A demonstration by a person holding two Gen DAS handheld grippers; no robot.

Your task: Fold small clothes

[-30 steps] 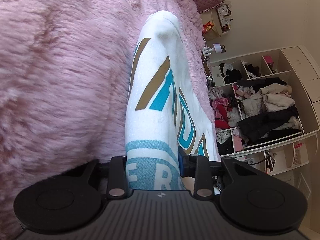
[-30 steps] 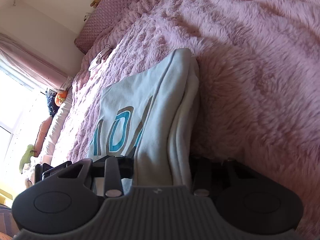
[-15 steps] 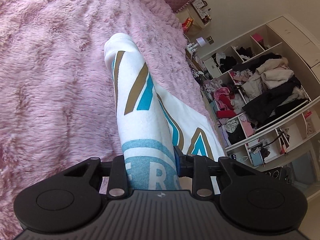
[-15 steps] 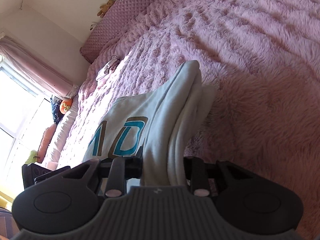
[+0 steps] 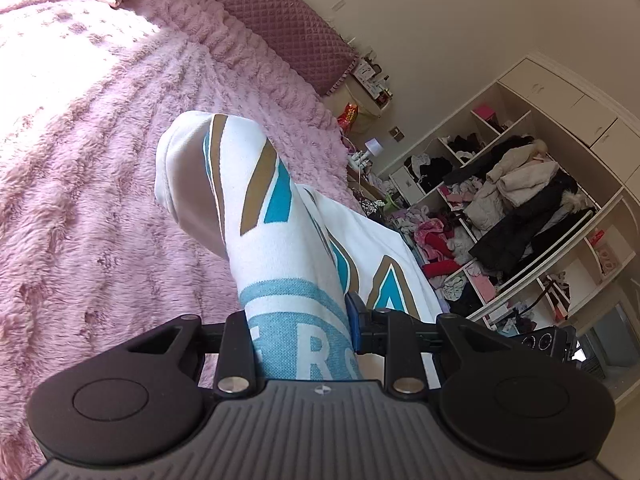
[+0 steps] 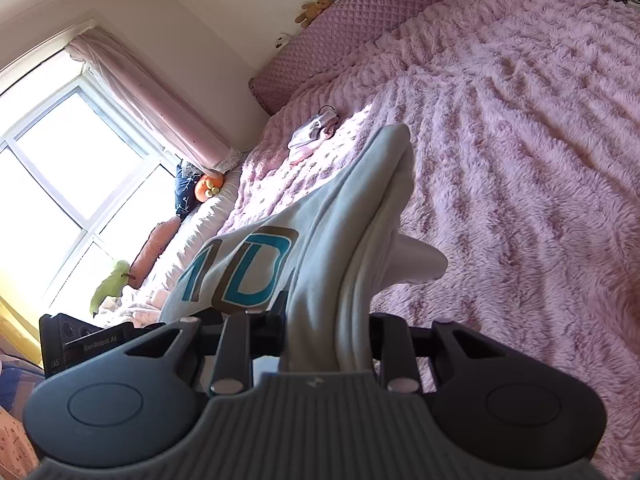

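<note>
Pink fuzzy bed is filling most of both views, carrying the work. White shirt with teal and tan lettering is hanging above the bed, bunched in layers and stretched between the two holders, its far end drooping toward the cover. It looks raised so the cloth hangs straight and can be laid down over itself for a fold; that is a guess from the pose. Shelves stuffed with clothes are standing past the bed's far side, well apart from the work. Window is lighting the other side. Left hand-held gripper is clamping the shirt's printed edge, jaws partly closed with cloth packed between them. Right hand-held gripper is pinching a thick stack of the shirt's layers, jaws also narrow around cloth. Both are pointing slightly downward, keeping the span taut. Small pale garment is lying near the headboard, untouched. Teddy is sitting atop the headboard.
</note>
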